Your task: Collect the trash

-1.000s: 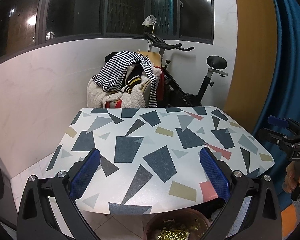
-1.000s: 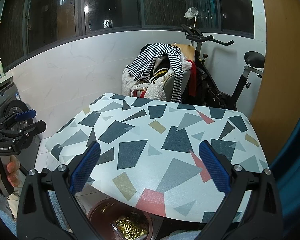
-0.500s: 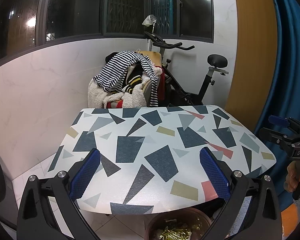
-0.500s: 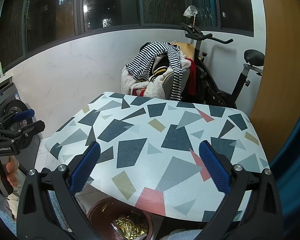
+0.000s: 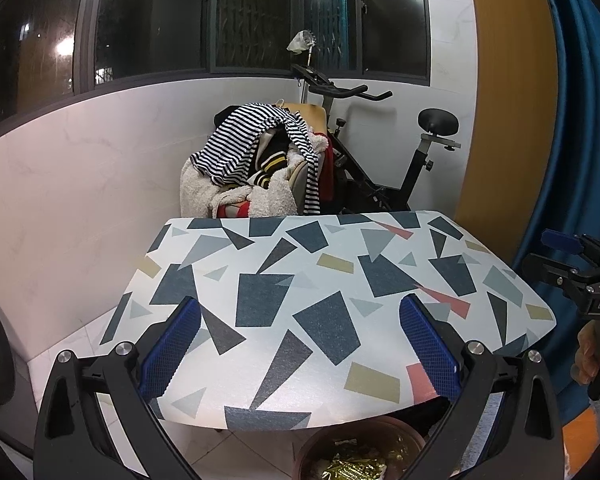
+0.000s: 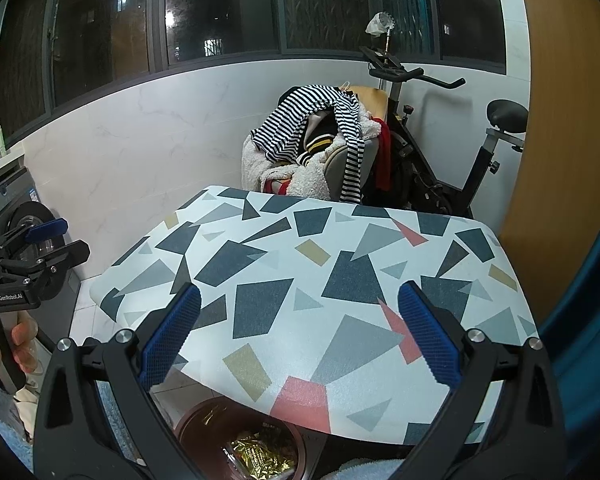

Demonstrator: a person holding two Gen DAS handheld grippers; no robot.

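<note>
Gold foil trash (image 6: 260, 454) lying inside a round brown bin (image 6: 196, 420) on the floor, tucked partly under the near edge of the table (image 6: 340, 264); same bin (image 5: 340, 436) and foil (image 5: 356, 466) at the bottom of the left view. Tabletop patterned with grey, navy, tan and pink shapes on white. Left gripper (image 5: 300, 344) spread wide, blue pads well apart, nothing between them, held above the near table edge and the bin. Right gripper (image 6: 300, 344) likewise spread wide and gripping nothing, over the same edge. Each tool seen from the other's camera: left one (image 6: 32, 252) at the far left of the right view, a hand (image 6: 16, 344) on its handle; right one (image 5: 572, 268) at the far right of the left view, fingers (image 5: 588, 356) round its grip. Beyond the table, a chair heaped with clothes (image 5: 256, 168), striped top uppermost, and an exercise bike (image 5: 396, 160) just beside it. White wall, dark windows above. Blue curtain (image 5: 580, 140) at right. Washer (image 6: 24, 232) at left.
</note>
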